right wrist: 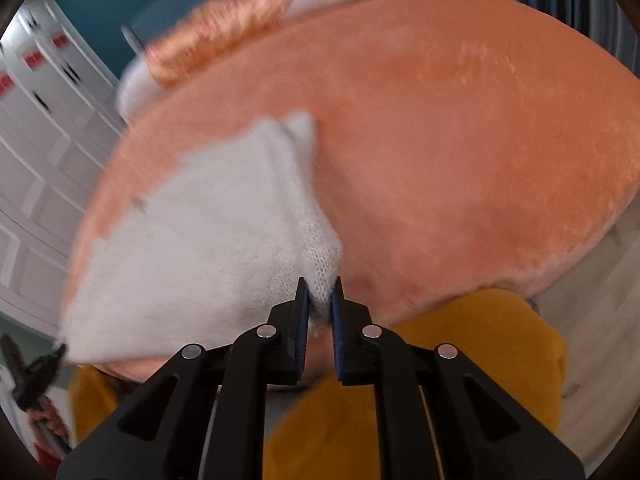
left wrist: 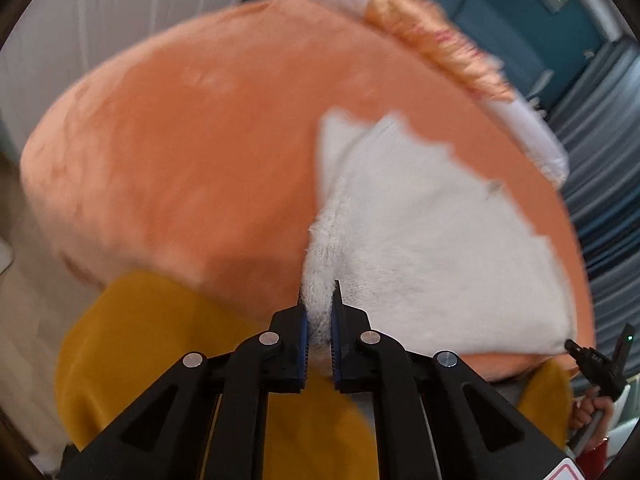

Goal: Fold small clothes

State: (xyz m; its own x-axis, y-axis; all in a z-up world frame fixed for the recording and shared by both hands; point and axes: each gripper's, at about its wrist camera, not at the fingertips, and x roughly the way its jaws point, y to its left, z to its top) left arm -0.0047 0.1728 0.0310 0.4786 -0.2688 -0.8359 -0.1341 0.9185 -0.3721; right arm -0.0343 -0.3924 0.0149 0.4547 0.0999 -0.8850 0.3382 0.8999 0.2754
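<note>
White knit garment (left wrist: pixel 420 232) stretched lengthwise between left gripper (left wrist: pixel 319 300), right gripper (right wrist: pixel 320 298).

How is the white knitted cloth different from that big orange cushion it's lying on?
The white knitted cloth is thin, has a visible knit and a jagged edge; the orange cushion is thick, rounded and velvety. The cloth covers only part of the far larger cushion. The cloth is pinched by the left gripper and the right gripper; the cushion is not gripped. Both look soft.
</note>
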